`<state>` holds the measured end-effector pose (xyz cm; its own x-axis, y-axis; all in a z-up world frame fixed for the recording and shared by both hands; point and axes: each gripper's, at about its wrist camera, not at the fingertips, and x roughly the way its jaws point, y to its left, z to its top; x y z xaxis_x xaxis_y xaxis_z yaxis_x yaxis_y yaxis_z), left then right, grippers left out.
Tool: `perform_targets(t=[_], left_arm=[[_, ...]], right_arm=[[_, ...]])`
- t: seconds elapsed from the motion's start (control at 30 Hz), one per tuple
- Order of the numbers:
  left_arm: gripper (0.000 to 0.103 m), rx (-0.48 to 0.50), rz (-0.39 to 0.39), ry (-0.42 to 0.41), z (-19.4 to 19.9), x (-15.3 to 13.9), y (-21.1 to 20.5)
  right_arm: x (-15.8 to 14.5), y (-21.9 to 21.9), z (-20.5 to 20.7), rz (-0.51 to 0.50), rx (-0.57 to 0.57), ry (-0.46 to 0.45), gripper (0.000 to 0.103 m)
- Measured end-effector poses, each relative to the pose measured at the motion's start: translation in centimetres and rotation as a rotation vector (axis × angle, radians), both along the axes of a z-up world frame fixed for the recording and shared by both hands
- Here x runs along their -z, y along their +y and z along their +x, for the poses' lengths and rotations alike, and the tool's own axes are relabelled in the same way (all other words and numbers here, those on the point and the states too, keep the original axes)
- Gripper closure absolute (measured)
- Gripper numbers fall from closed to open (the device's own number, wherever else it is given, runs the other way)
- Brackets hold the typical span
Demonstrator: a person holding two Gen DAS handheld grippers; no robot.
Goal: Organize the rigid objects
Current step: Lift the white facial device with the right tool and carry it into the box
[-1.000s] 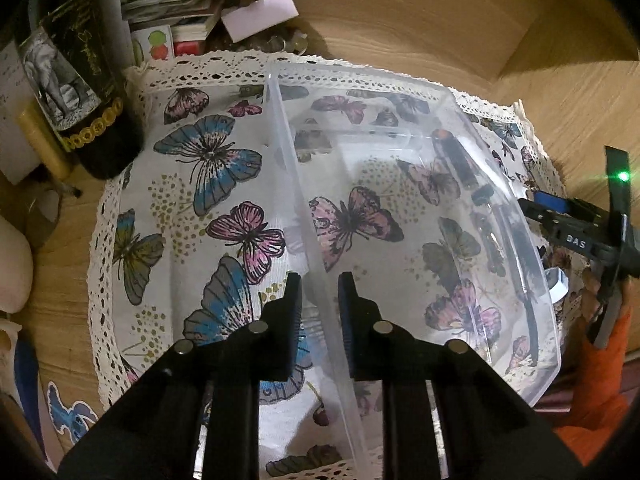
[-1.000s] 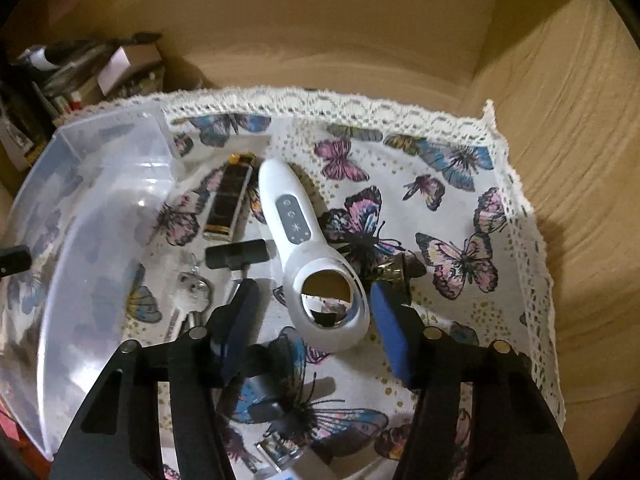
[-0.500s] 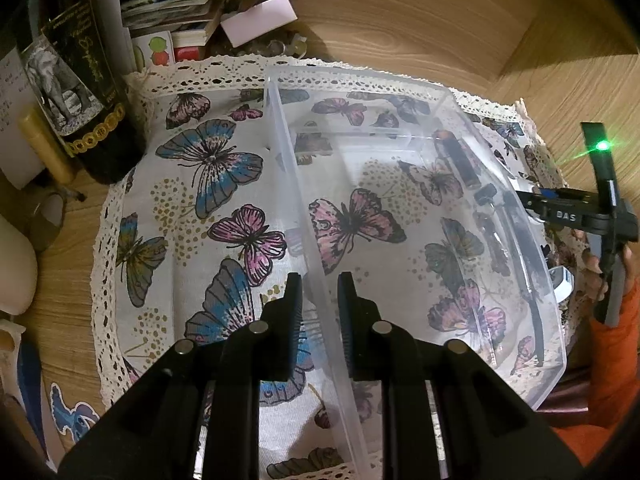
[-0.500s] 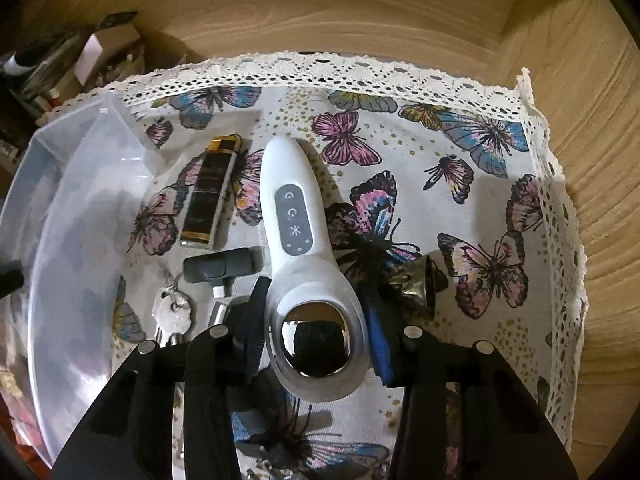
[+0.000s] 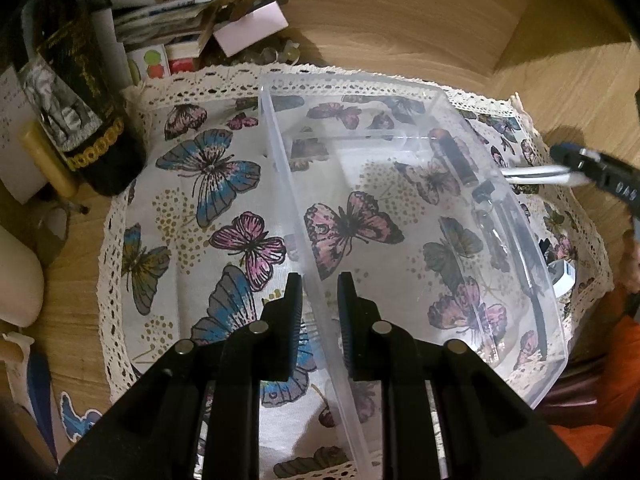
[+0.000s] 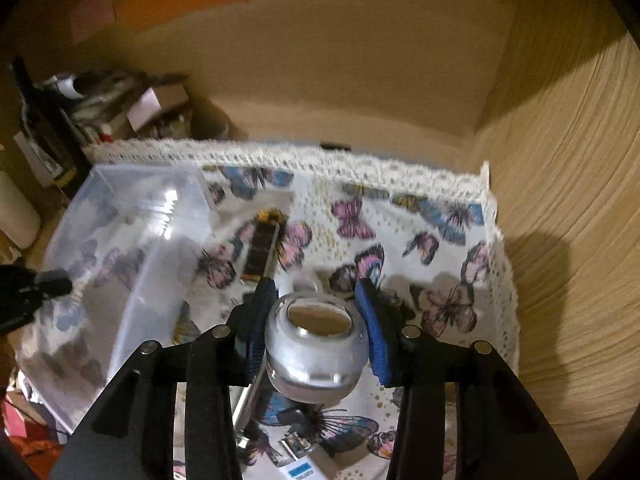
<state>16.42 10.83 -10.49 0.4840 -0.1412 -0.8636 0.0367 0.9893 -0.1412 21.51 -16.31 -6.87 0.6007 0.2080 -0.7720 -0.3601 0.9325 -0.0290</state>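
Observation:
My left gripper (image 5: pixel 318 300) is shut on the near wall of a clear plastic bin (image 5: pixel 420 208) that stands on the butterfly cloth (image 5: pixel 208 184); the bin (image 6: pixel 120 264) also shows at the left of the right wrist view. My right gripper (image 6: pixel 316 312) is shut on a white handheld device (image 6: pixel 316 352) with a round metal head and holds it lifted above the cloth (image 6: pixel 432 240). In the left wrist view the device (image 5: pixel 536 172) shows at the right, held by the right gripper (image 5: pixel 576 164) beside the bin. A black and gold lighter (image 6: pixel 262 248) lies on the cloth by the bin.
A dark bottle (image 5: pixel 76 92) and a pile of boxes and papers (image 5: pixel 192 28) stand at the back left. Wooden walls (image 6: pixel 560 200) close in the back and right. Small items lie on the cloth near its front edge (image 6: pixel 300 456).
My right gripper closed on the white device and lifted it off the cloth, tilting its head towards the camera. My left gripper stayed shut on the bin wall.

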Motion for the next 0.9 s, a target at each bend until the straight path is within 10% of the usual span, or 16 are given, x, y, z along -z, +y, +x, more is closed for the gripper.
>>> perform_targets(t=[0.57, 0.9], left_arm=[[0.085, 0.022, 0.027, -0.027, -0.3, -0.7, -0.2], [0.085, 0.026, 0.029, -0.040, -0.6, -0.6, -0.4]], right_arm=[[-7.1, 8.4, -3.4, 0.028, -0.204, -0.258, 0.065], [-2.8, 13.7, -2.7, -0.036, -0.295, -0.181, 0.065]])
